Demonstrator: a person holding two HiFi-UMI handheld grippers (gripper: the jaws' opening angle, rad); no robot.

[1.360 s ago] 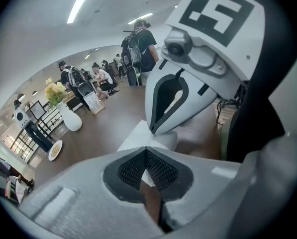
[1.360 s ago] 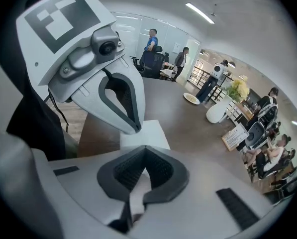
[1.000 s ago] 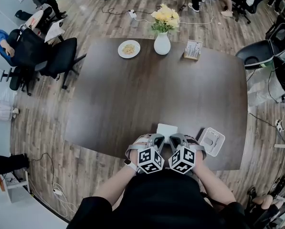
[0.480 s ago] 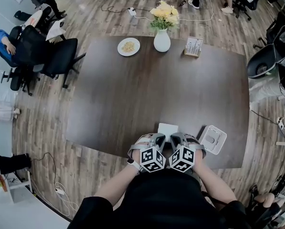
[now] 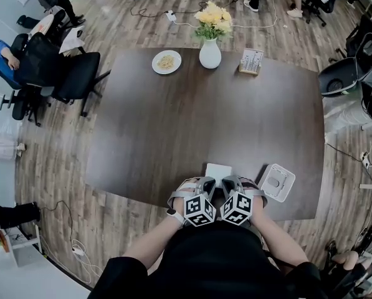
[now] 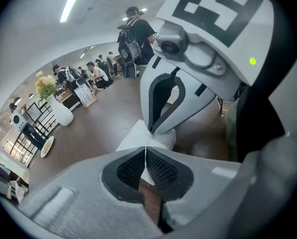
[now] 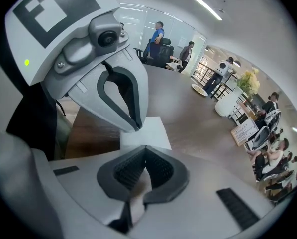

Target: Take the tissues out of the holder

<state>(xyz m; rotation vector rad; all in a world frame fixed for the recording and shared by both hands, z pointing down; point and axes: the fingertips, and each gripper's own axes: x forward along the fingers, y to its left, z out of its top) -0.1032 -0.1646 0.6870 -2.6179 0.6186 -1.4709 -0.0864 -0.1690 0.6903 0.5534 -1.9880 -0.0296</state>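
A flat white stack of tissues (image 5: 217, 170) lies on the dark wooden table (image 5: 173, 123) near its front edge. The white holder (image 5: 276, 182) lies to the right of it, apart from the stack. My left gripper (image 5: 205, 183) and right gripper (image 5: 230, 183) hang side by side just in front of the tissues, both shut with nothing between the jaws. In the left gripper view the shut left gripper (image 6: 146, 149) points at the tissues (image 6: 136, 138), with the right gripper (image 6: 174, 96) beside it. In the right gripper view the shut right gripper (image 7: 144, 150) faces the tissues (image 7: 150, 131).
At the table's far edge stand a white vase of yellow flowers (image 5: 210, 52), a plate of food (image 5: 166, 61) and a card stand (image 5: 252, 62). Office chairs (image 5: 80, 73) stand at the left and another chair (image 5: 338, 75) at the right. People sit around the room.
Both grippers have sunk a little toward the table beside the tissues. Their jaws have stayed shut. The tissues and holder have not moved.
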